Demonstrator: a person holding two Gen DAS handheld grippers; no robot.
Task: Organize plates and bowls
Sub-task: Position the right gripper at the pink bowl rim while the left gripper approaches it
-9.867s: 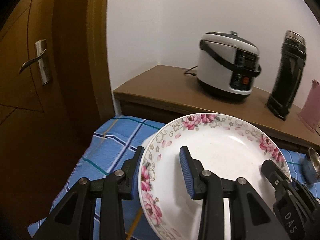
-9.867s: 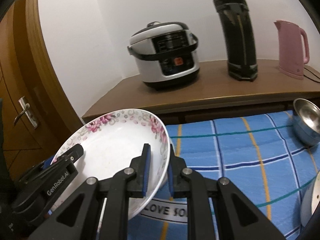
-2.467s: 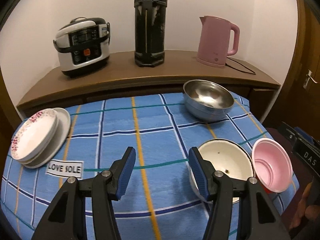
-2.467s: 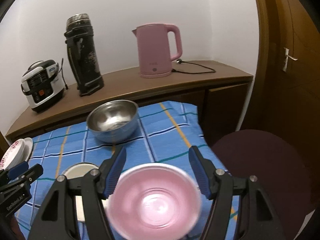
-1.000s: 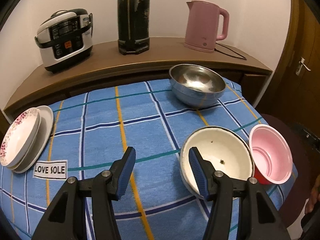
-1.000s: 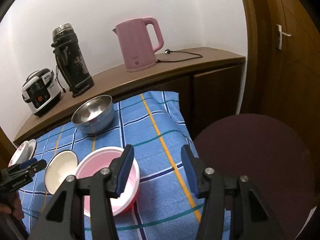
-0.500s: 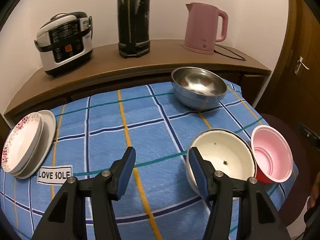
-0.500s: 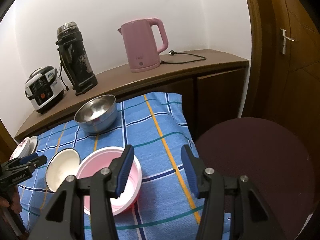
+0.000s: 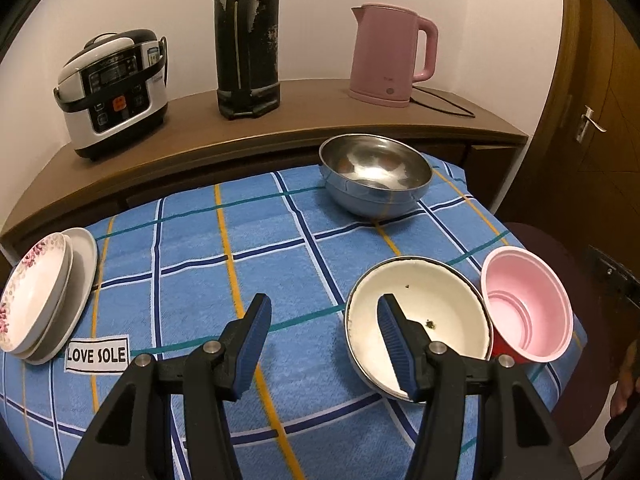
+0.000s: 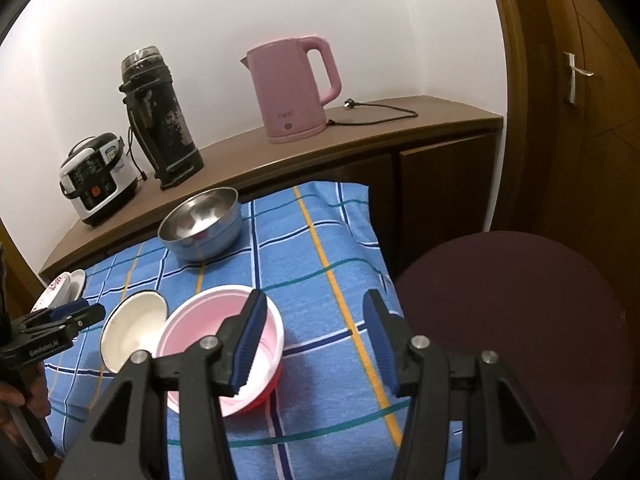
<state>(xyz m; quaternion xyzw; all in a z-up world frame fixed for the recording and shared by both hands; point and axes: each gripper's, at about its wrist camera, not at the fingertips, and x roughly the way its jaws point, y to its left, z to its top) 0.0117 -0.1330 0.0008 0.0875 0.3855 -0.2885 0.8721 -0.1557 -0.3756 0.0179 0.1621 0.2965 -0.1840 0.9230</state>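
Nearest the onlooker, both tongs hover over the near edge of the counter, which is covered by a blue checked cloth (image 9: 192, 264). The left tongs (image 9: 324, 340) stand well apart and hold nothing; one pad overlaps the near rim of the white enamel bowl (image 9: 424, 300), but whether it touches cannot be told. The right tongs (image 10: 314, 340) are likewise parted and empty, with the left pad in front of the rim of the pink plastic bowl (image 10: 200, 320) and the other pad over bare cloth. The pink plastic bowl sits at the near right corner of the counter, touching or just beside the white enamel bowl to its left. It is judged light and slightly flexible, so a pinch across the rim wall should suffice; excess force may deform it. The white enamel bowl is judged stiff, smooth and liable to chip; take hold at the rim with one pad inside and one outside. Further back on the right stands the steel bowl (image 9: 374, 176), judged rigid and slippery, best gripped at the rim. At the left edge, the stacked plates (image 9: 36, 300) rest tilted; these are judged fragile. Beyond the cloth, a wooden shelf carries a rice cooker (image 9: 114, 88), a black flask (image 9: 246, 40) and a pink kettle (image 9: 388, 56).
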